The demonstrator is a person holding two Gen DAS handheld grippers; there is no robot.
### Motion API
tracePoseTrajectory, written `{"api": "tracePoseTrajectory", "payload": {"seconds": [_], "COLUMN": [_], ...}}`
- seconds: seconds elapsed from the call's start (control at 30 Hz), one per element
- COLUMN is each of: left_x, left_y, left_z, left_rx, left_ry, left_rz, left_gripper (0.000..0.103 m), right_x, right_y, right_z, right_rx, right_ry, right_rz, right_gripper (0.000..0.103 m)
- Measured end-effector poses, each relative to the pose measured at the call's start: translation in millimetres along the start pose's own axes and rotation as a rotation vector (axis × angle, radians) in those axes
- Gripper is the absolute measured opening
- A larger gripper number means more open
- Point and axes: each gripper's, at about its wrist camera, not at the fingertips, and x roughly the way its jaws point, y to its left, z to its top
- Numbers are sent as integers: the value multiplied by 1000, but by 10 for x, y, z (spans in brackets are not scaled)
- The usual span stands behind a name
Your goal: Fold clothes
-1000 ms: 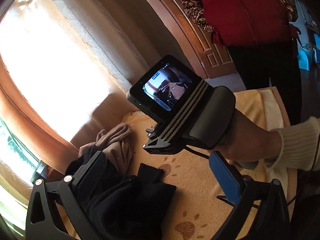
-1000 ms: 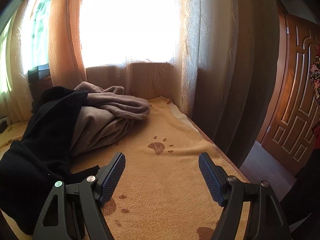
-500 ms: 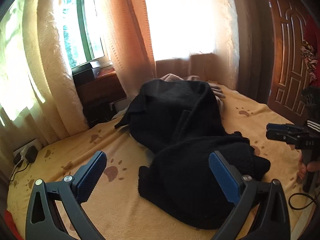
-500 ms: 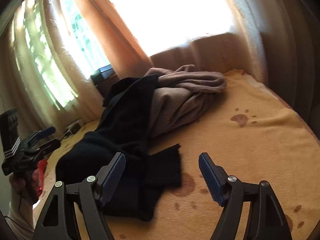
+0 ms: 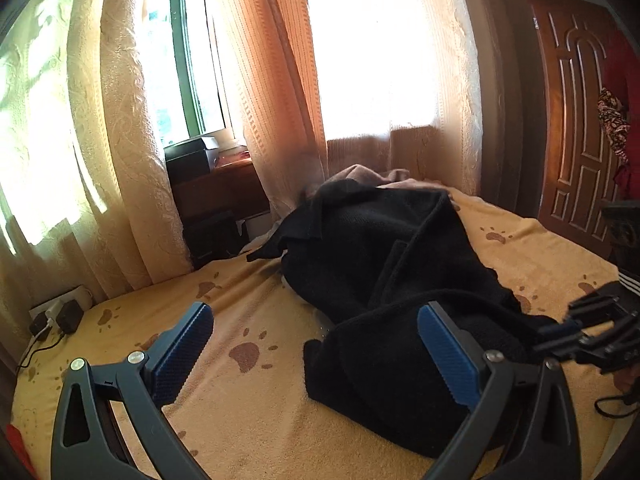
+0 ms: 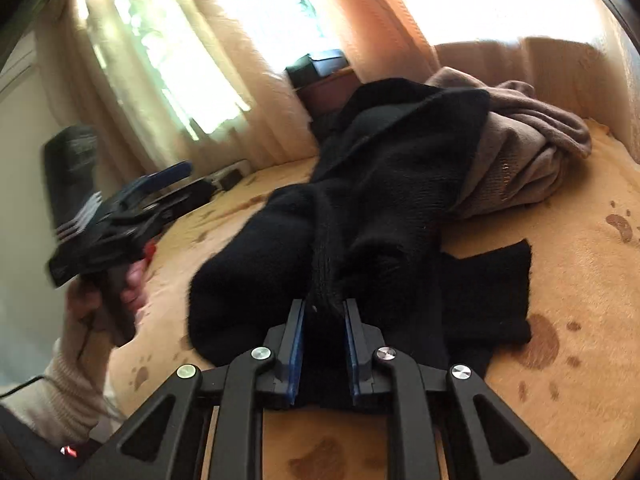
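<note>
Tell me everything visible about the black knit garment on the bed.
The black knit garment is dark, thick, fuzzy wool-like fabric, unfolded and rumpled. It lies lengthwise on the yellow paw-print blanket, its far end draped over a crumpled taupe garment. A collar or placket seam shows near the far end, and a flat rectangular flap lies on the blanket beside it. The right tongs are closing on a bunched ribbed edge at the near end. The left tongs are open, not touching it.
</note>
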Motion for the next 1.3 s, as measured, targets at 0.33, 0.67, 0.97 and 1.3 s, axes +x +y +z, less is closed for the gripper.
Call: {"api": "tracePoseTrajectory", "payload": {"seconds": [0.33, 0.67, 0.97, 1.3], "left_x": [19, -20, 39, -14], "left_y": [92, 216, 400, 390], "left_z": [-49, -81, -169, -173], "left_rx": [-113, -186, -232, -209], "left_ry": [12, 33, 65, 74], "left_rz": [-140, -167, -141, -181], "left_gripper": [103, 103, 103, 103], "right_x": [-232, 282, 453, -157], "right_y": [357, 45, -71, 829], "right_z": [-75, 494, 381, -604], "right_rx": [-129, -211, 3, -221], "right_ry": [-71, -86, 120, 223], "right_rz": [-201, -207, 166, 295], "right_gripper": [32, 89, 14, 14]}}
